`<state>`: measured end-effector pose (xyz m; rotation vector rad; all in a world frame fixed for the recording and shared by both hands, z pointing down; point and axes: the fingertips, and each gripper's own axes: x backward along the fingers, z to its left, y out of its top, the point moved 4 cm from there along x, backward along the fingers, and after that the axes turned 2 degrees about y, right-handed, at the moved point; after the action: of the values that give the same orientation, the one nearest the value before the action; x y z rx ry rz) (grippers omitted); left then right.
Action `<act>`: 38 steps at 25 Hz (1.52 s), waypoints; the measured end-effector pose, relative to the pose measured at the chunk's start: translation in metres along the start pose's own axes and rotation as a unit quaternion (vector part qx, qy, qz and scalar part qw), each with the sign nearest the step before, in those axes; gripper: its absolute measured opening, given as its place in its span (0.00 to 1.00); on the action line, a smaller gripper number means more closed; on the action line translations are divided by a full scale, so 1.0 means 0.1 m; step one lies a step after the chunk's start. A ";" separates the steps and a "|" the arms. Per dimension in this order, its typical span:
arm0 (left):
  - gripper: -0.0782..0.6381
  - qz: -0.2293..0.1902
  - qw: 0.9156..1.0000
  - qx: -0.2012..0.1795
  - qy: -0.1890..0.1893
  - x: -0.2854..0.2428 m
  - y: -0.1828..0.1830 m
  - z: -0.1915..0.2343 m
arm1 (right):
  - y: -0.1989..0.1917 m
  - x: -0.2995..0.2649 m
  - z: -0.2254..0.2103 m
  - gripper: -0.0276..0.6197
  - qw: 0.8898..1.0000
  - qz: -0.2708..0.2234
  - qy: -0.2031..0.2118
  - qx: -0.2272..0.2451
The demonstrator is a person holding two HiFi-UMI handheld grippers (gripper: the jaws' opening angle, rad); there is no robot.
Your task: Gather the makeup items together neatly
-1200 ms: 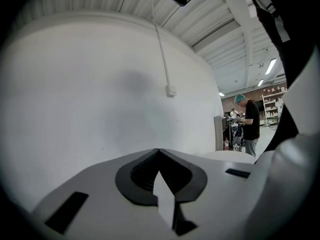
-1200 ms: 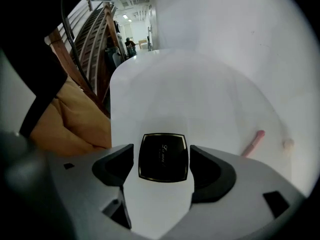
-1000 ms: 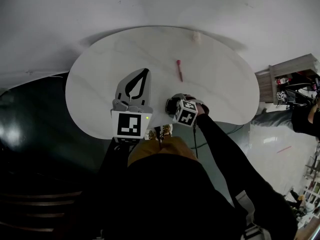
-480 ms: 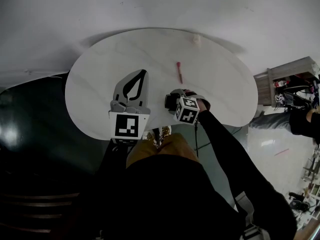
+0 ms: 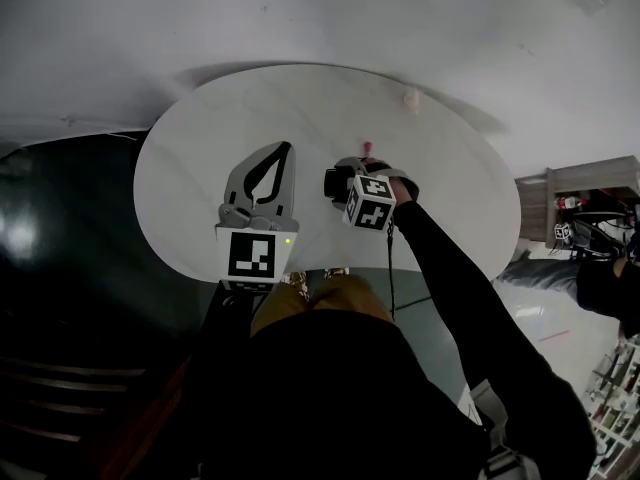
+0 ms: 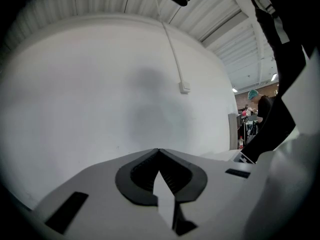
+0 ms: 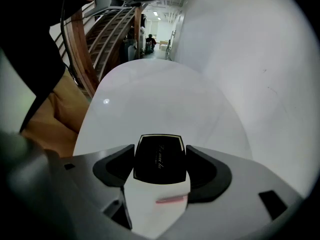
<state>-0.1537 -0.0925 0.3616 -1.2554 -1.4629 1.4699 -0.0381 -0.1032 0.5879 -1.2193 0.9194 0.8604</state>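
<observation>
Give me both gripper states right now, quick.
Left gripper: closed, jaws together with nothing between them.
Right gripper: closed on the black compact.

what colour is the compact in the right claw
The compact is black, pale-rimmed; best in right gripper view.

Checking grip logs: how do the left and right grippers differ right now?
Left gripper: jaws shut tip to tip, with nothing between them. Right gripper: jaws shut on a black compact. The left gripper's view faces a bare wall. The right gripper's view looks along the white table, with a pink stick lying near its jaws. Both hang over that table.
</observation>
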 end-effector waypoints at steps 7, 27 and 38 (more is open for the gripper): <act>0.13 0.019 0.999 0.004 0.040 -0.13 -0.06 0.12 | 0.05 -0.22 -0.30 0.56 0.999 0.004 0.025 0.034; 0.13 0.045 0.996 0.016 0.077 -0.24 -0.21 0.23 | 0.03 -0.54 -0.44 0.56 0.997 0.004 0.076 0.029; 0.13 0.044 0.997 0.017 0.064 -0.27 -0.22 0.22 | 0.01 -0.51 -0.45 0.56 0.998 -0.004 0.068 0.010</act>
<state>-0.1706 -0.1221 0.3852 -1.3829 -1.3089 1.4367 -0.0634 -0.1499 0.6298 -1.2749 1.0295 0.7676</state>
